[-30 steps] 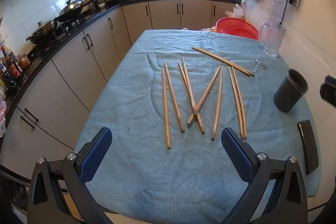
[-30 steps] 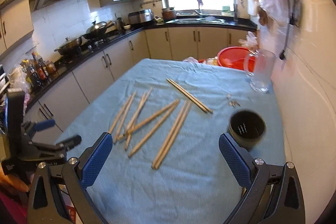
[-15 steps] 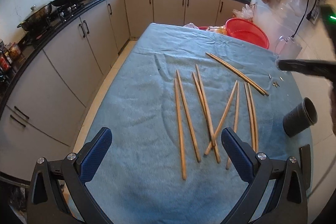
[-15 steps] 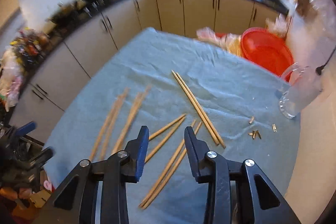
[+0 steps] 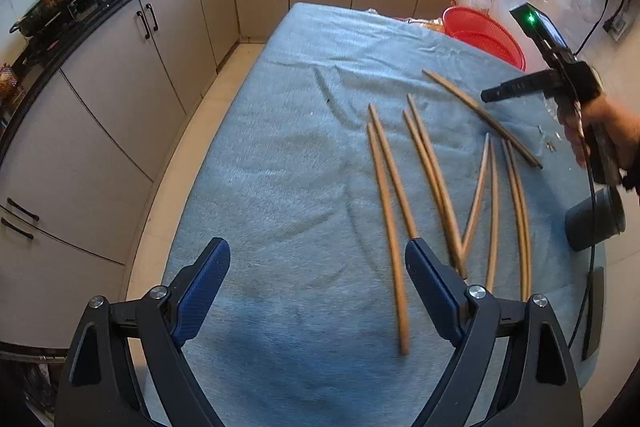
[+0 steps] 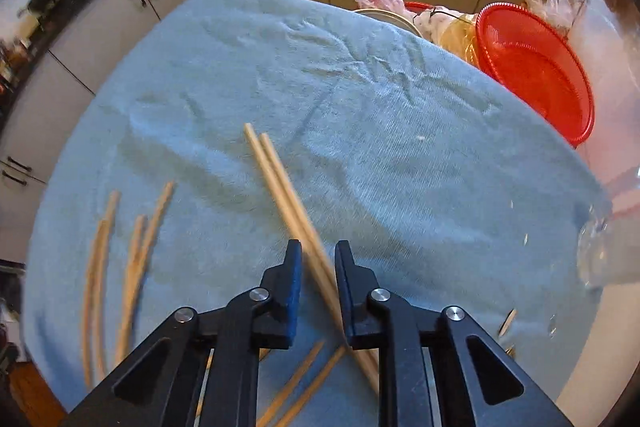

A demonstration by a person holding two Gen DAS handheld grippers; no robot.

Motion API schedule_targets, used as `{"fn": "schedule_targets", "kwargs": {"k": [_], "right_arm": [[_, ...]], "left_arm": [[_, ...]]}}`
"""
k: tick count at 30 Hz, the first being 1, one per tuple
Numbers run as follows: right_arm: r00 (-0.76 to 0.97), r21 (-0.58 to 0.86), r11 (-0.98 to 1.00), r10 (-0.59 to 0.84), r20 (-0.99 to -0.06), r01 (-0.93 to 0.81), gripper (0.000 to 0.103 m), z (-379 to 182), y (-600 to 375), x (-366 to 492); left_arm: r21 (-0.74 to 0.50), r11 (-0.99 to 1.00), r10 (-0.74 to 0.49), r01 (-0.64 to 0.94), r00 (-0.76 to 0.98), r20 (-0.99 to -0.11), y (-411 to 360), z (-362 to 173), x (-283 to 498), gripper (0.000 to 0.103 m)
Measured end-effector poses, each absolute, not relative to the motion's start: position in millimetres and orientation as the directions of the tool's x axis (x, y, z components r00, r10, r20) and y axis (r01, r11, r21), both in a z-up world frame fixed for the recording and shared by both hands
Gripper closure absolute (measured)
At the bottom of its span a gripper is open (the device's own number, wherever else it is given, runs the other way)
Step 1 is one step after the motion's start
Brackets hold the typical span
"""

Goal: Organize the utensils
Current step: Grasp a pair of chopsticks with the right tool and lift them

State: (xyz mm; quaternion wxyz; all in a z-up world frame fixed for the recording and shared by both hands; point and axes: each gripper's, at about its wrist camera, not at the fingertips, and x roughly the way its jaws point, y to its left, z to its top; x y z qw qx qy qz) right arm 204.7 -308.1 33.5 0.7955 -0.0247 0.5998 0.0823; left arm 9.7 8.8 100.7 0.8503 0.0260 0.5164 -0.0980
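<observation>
Several wooden chopsticks lie spread on the blue cloth. A dark holder cup stands at the right edge. My left gripper is open and empty over the near left part of the cloth, its right finger beside the nearest chopstick. My right gripper is narrowed to a small gap and hovers over a far pair of chopsticks, which lies between its fingers; I cannot tell if it touches them. It also shows in the left wrist view, above that pair.
A red basket and plastic bags sit at the table's far end. A glass jug stands at the right edge. Small metal bits lie near the wall. Cabinets and a stove with woks run along the left.
My right gripper has narrowed from wide open and moved forward and down over the far chopstick pair. My left gripper has shifted left and stayed open.
</observation>
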Motion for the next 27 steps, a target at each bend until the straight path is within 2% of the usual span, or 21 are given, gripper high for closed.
{"fn": "schedule_targets", "kwargs": {"k": [10, 17, 21, 23, 27], "right_arm": [[0.222, 0.021, 0.976, 0.071, -0.972, -0.218, 0.092, 15, -301, 220], [0.216, -0.016, 0.965, 0.042, -0.975, -0.262, 0.091, 8, -292, 217], [0.237, -0.013, 0.978, 0.037, -0.971, -0.206, 0.091, 8, -293, 221], [0.263, -0.034, 0.983, 0.015, -0.965, -0.179, 0.094, 9, -292, 217], [0.385, -0.011, 0.998, 0.016, -0.923, -0.067, 0.096, 43, -301, 189]], "left_arm": [[-0.067, 0.983, -0.136, 0.173, 0.424, -0.896, 22, 89, 27, 0.014], [-0.078, 0.983, -0.142, 0.169, 0.409, -0.901, 23, 82, 35, 0.014], [-0.087, 0.983, -0.147, 0.164, 0.398, -0.906, 19, 75, 42, 0.014], [-0.096, 0.982, -0.153, 0.160, 0.390, -0.908, 17, 71, 46, 0.014], [-0.108, 0.982, -0.161, 0.154, 0.384, -0.909, 11, 65, 54, 0.014]]}}
